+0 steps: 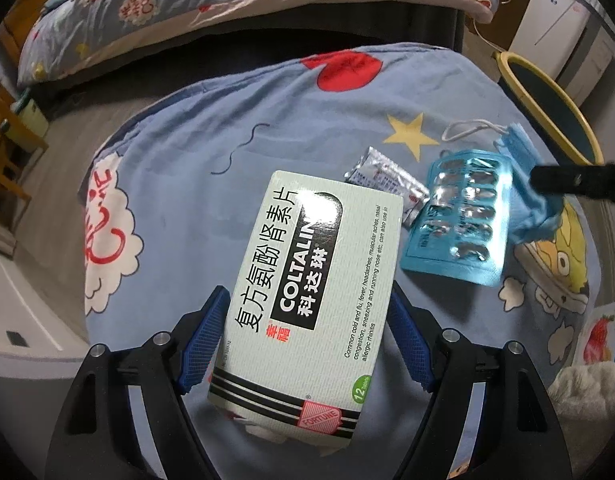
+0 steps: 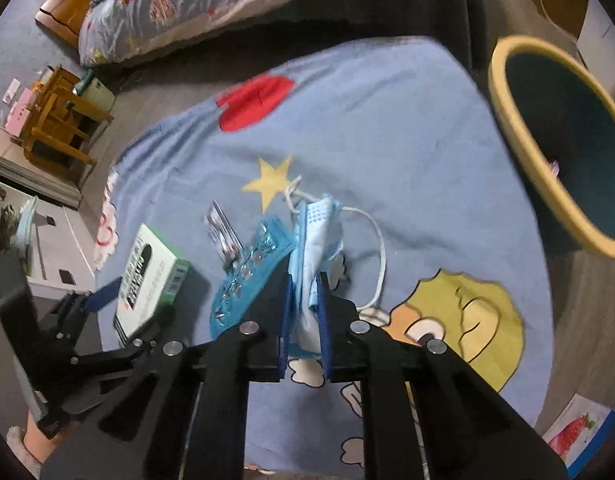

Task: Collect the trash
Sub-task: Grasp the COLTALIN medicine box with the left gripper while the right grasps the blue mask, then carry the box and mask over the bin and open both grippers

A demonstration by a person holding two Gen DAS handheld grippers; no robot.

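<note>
Blue-padded fingers [image 1: 209,344] of the left gripper [image 1: 307,340] are seen clamped on either side of a white medicine box [image 1: 307,292], which is held lifted above a blue cartoon-print sheet [image 1: 179,200]. On the right gripper [image 2: 305,320], the fingers are pressed close together on a crumpled blue face mask [image 2: 317,240], whose white ear loop [image 2: 377,248] is left hanging down to the sheet. A blue blister pack [image 1: 459,224] of pills is shown lying just beside the mask, its foil pockets facing up in the left wrist view, and a small silver sachet [image 1: 387,184] is partly tucked under its left edge, near the far end of the box. A yellow-rimmed bin [image 2: 547,184] with a dark inside is pictured standing on the floor off the right side of the sheet, well apart from both grippers. A second bed [image 1: 227,12] with matching bedding is visible beyond. Wooden furniture [image 2: 59,120] is seen at far left.
</note>
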